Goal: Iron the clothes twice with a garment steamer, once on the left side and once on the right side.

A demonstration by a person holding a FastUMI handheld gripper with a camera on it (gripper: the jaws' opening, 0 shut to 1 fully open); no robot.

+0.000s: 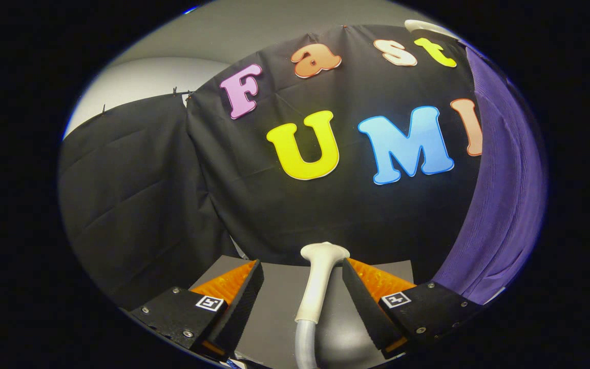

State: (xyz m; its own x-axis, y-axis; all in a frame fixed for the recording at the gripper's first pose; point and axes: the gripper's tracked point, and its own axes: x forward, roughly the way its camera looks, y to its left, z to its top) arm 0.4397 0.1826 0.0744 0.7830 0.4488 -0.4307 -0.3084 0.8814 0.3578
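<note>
While the gripper (302, 292) is held with its two fingers spread wide apart, nothing is pressed by either of them. Between the fingers, apart from both, the garment steamer (320, 277) is seen: a pale wand with a flared head at its far end, lying along a dark grey table (274, 307). A pale hose (303, 346) is joined to the wand's near end and is carried toward the near edge of the table. The steamer's head is placed close to the table's far edge, where the surface is met by the black cloth wall (172, 195) of the booth. Whether the head is touching the cloth cannot be told. To the right of the right finger, a purple garment (500, 205) is hung beside the cloth wall, reaching down past the table's far right corner.
</note>
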